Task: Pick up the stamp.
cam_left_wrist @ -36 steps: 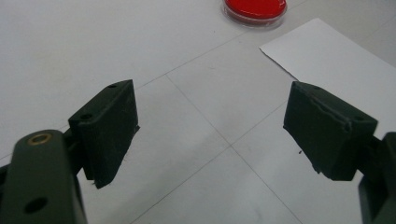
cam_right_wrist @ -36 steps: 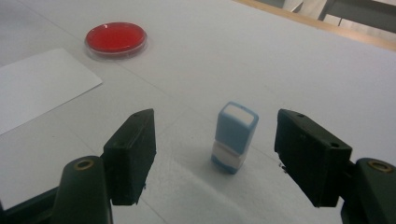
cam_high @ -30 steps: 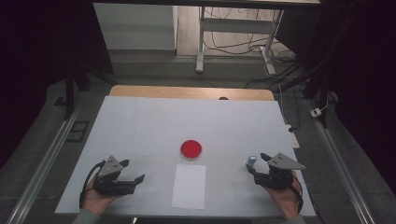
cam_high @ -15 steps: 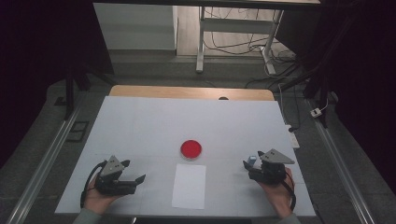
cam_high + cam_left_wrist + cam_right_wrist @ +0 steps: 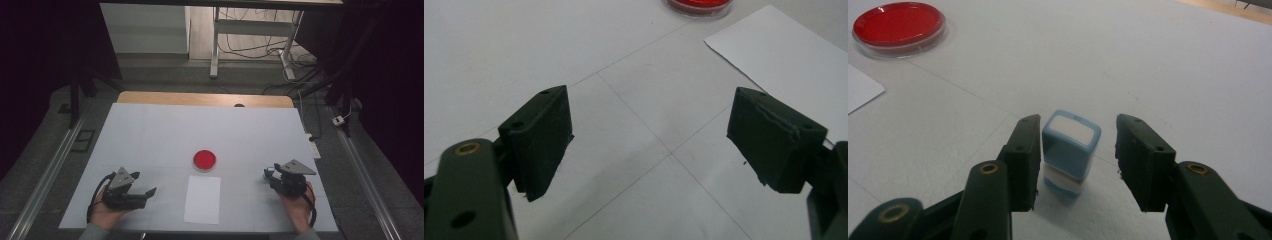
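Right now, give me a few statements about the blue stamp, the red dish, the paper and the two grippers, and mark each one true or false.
1. The blue stamp stands upright between the right gripper's jaws. True; those jaws have just been closing, with a gap visible on one side.
2. The red dish sits on the paper sheet. False: it lies on the table just beyond the sheet's far edge.
3. The left gripper holds the sheet's corner. False: its jaws stand wide apart with bare table between them.
4. The sheet lies between the two grippers in the high view. True.
5. The stamp is lying on its side. False: it stands on end.
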### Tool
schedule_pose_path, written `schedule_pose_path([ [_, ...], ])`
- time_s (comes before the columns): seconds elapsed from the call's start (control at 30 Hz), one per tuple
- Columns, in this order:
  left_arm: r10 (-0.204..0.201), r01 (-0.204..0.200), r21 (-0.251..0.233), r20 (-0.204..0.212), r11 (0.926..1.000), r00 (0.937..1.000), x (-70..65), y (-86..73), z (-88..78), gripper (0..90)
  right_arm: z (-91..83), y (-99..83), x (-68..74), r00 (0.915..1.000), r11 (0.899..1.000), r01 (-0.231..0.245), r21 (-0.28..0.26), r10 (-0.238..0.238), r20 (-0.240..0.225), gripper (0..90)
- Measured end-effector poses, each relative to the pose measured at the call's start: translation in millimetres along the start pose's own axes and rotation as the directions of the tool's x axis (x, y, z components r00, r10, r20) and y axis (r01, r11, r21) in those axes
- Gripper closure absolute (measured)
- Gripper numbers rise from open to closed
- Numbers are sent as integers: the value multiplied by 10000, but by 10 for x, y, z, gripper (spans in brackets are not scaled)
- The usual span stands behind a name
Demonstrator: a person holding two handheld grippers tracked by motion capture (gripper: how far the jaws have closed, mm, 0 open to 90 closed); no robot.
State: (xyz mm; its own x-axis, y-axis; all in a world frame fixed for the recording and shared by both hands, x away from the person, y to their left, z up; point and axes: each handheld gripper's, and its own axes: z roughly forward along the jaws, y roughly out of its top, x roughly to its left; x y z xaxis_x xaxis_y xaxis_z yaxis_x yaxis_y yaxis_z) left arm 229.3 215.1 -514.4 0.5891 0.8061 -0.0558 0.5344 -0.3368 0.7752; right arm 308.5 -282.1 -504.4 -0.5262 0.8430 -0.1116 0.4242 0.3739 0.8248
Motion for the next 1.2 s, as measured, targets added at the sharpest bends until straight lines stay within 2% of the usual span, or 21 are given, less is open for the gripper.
schedule_pose_path([
  [0.2, 10, -10, 18, -9, 10000, 10000, 3, -3, 0, 184, 0, -3, -2, 10000, 10000, -5, 74, 5, -23, 605],
  [0.33, -2, 2, -5, -22, 10000, 10000, 4, -5, -4, 184, 3, -6, -1, 9998, 9999, -41, 94, 43, -196, 635],
  [0.7, 25, -25, 16, -47, 10000, 10000, 11, -8, -4, 184, -13, -5, -6, 9999, 10000, 5, 19, -4, -155, 643],
  [1.2, -5, 5, -6, -69, 10000, 10000, 22, -12, 2, 184, -99, 2, -36, 9998, 9984, -31, -563, 21, -175, 644],
])
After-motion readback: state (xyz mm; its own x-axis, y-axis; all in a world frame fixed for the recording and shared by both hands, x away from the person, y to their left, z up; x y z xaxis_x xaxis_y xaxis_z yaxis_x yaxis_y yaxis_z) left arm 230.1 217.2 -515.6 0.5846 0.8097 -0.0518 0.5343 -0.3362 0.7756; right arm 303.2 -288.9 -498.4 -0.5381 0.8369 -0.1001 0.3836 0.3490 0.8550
